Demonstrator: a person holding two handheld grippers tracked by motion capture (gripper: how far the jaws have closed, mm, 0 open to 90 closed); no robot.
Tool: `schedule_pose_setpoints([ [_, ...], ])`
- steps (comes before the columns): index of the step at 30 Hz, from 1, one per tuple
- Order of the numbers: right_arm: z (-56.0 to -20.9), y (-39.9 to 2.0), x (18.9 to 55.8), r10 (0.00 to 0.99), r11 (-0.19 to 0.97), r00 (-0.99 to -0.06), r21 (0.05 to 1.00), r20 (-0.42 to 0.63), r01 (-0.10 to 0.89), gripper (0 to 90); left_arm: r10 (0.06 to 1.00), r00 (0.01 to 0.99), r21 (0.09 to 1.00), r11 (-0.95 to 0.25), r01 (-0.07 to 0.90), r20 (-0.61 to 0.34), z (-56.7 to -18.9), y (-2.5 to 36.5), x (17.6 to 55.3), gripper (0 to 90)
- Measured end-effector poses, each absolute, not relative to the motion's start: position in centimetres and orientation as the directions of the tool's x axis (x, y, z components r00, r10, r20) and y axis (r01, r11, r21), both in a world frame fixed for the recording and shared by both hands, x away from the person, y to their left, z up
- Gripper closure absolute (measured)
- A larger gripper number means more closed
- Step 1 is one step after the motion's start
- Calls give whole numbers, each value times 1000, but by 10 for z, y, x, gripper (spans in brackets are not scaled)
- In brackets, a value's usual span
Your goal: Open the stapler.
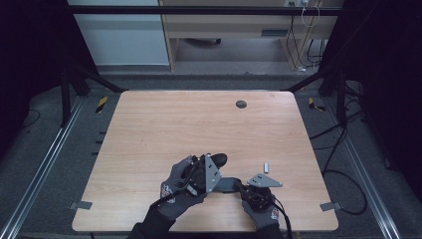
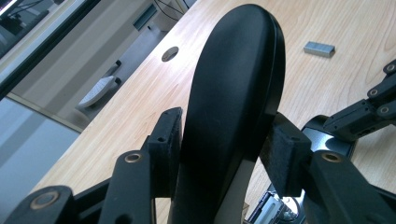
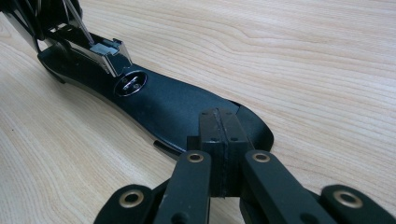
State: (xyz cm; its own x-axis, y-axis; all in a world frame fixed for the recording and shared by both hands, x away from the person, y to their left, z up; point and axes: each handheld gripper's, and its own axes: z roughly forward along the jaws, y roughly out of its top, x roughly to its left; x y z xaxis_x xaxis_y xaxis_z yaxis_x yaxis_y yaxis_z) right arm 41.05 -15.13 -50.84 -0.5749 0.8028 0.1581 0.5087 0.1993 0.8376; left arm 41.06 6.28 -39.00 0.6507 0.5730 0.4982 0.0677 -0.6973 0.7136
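The black stapler [image 1: 221,177], opened wide near the table's [image 1: 149,129] front edge, is raised by its top arm [image 2: 233,102], clamped in the tilted left gripper [image 2: 224,154]; its base [image 3: 168,107] is pinned flat under the closed right gripper [image 3: 219,135].

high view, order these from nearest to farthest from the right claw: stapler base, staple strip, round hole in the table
1. The stapler base: just left of the right claw, whose shut jaws rest on it.
2. The staple strip: a little beyond the claw, to its right.
3. The round hole: near the table's far edge.
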Motion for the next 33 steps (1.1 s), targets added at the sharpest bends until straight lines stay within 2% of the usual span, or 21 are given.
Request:
schedule_pose_setpoints([
  [33,-509,-152,411,803,206,-577,838,151,506,900,678,618,823,-562,86,398,-370,112,407,551],
])
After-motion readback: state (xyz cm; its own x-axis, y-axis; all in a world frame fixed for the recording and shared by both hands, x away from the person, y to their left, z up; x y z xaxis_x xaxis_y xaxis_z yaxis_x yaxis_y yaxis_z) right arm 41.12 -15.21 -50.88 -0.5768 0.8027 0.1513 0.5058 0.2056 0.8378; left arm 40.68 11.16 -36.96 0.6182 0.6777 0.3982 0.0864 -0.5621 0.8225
